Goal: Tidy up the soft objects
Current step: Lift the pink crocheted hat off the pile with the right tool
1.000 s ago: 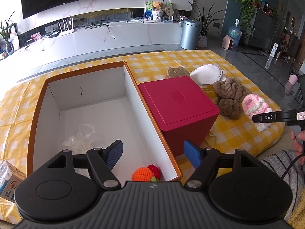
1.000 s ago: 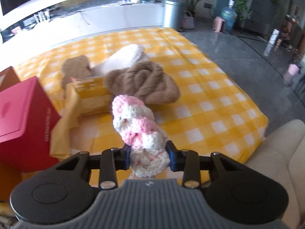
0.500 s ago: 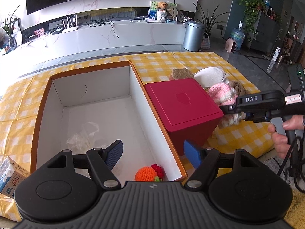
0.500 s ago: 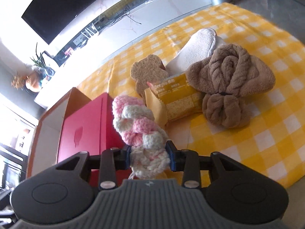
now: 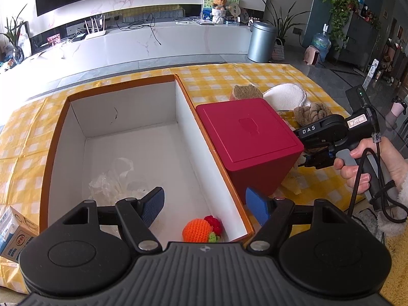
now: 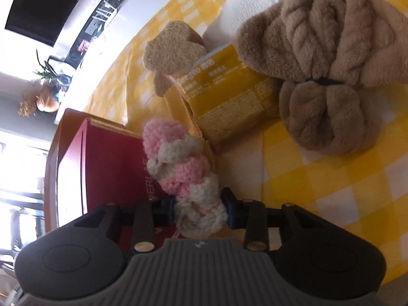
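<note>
Right gripper [image 6: 200,210] clamped on the lower end of a pink-and-white crocheted piece [image 6: 183,170], blue pads pressed into the yarn from both sides, the rest of the piece standing up toward 11 o'clock in front of the red box [image 6: 107,168]. Behind it, at 1 o'clock, a yellow printed carton [image 6: 229,97] lying on the yellow checked cloth [image 6: 331,191], with a brown knotted plush [image 6: 323,58] touching its right edge and a tan bear-shaped pad [image 6: 170,51] at its far left corner. Left gripper [image 5: 204,206] hanging with jaws wide apart and nothing between them, above the near end of the white-lined cardboard box [image 5: 127,107]. Inside that box, an orange crocheted fruit [image 5: 197,230] with a red one just beside it at 6 o'clock against the right wall, and crumpled clear plastic [image 5: 112,178] at 8 o'clock.
</note>
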Available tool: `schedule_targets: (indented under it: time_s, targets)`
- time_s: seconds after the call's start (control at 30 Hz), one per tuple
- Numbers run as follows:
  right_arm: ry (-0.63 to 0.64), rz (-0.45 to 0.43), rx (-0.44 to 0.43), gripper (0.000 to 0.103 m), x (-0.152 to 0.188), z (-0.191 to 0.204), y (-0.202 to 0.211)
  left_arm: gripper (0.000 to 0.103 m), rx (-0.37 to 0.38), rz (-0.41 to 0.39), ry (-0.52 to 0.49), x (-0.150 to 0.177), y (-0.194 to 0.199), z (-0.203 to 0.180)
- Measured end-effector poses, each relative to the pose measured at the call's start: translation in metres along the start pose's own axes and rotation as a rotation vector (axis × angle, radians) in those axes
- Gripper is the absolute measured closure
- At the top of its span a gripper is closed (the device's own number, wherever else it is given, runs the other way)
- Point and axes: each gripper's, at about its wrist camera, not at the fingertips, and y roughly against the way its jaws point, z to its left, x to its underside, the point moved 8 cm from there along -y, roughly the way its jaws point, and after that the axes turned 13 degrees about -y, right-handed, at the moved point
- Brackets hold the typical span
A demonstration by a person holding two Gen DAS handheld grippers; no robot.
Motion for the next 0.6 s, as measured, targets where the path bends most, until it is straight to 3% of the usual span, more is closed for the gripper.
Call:
schedule_targets:
  time_s: [0.2, 0.33, 0.43, 0.6]
  targets:
    - [0.092, -0.111, 0.156, 0.068, 0.006, 0.000, 0.013, 0.017, -0.011, 0.009, -0.006, 0.001, -0.001, -0.002]
    - [0.093, -0.161, 0.217, 0.068, 0.008, -0.015, 0.026, 0.017, -0.012, 0.007, -0.020, 0.002, 0.000, -0.005]
    - [0.097, -0.217, 0.319, 0.071, 0.004, -0.033, 0.036, 0.017, -0.013, 0.007, -0.030, 0.002, 0.001, -0.008]
    - [0.081, -0.221, 0.303, 0.073, 0.005, -0.045, 0.045, 0.017, -0.017, 0.009, -0.043, 0.000, 0.001, -0.013]
